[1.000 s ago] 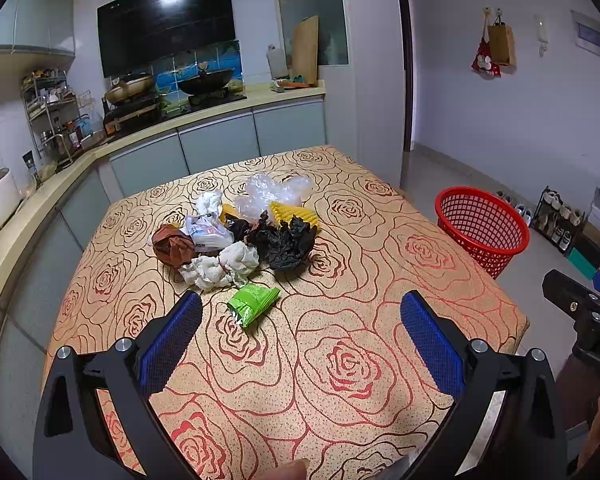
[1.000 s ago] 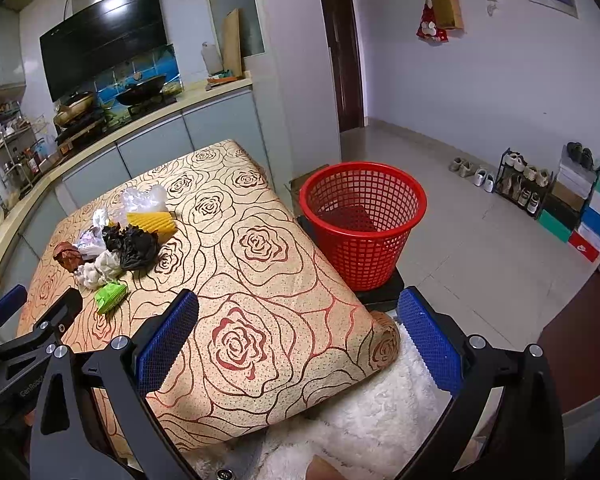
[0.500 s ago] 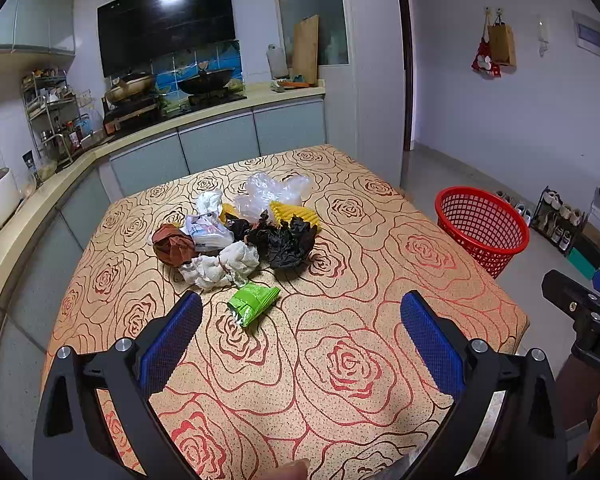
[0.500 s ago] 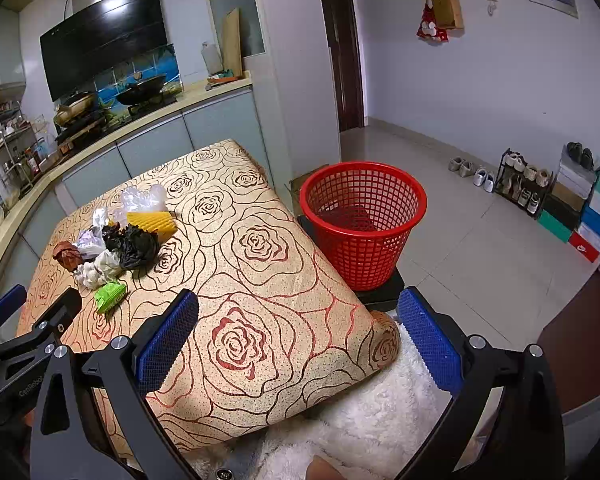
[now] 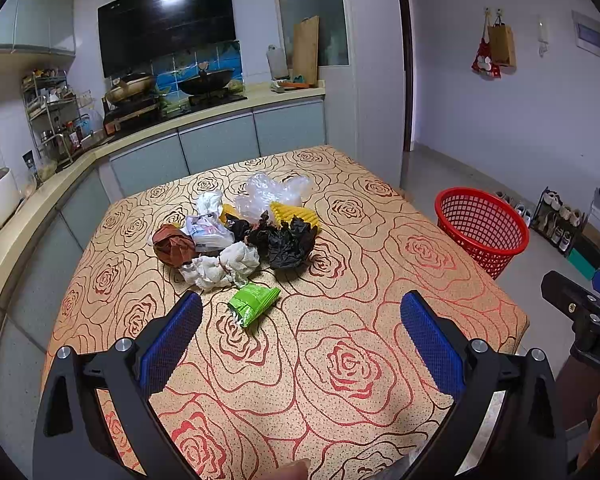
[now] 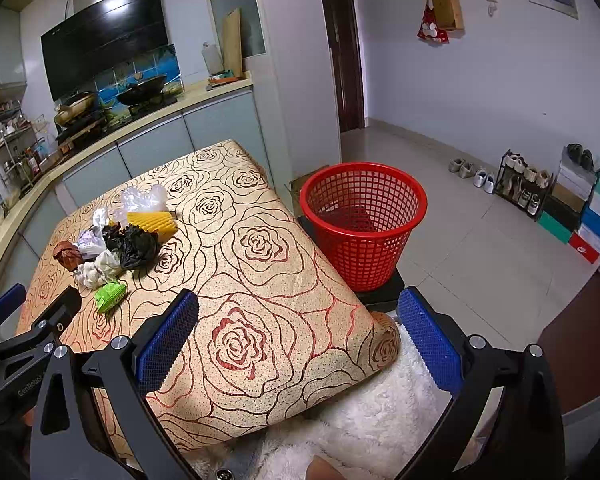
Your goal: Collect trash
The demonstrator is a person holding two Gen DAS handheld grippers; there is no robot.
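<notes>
A heap of trash lies mid-table on the rose-patterned cloth: a green wrapper (image 5: 253,303), white crumpled tissue (image 5: 224,265), a brown paper ball (image 5: 173,244), black crumpled plastic (image 5: 287,240), a yellow corrugated piece (image 5: 296,215) and a clear plastic bag (image 5: 270,192). My left gripper (image 5: 300,334) is open, hovering short of the green wrapper. My right gripper (image 6: 298,334) is open over the table's near right corner, nothing between its pads. A red mesh basket (image 6: 362,222) stands on the floor right of the table. The heap shows at left (image 6: 118,246) in the right wrist view.
Kitchen counter with stove and woks (image 5: 172,92) runs behind and left of the table (image 5: 340,380). Shoe rack and boxes (image 6: 560,200) line the right wall. A white fluffy surface (image 6: 360,432) lies below the right gripper. The tiled floor (image 6: 460,220) lies around the basket.
</notes>
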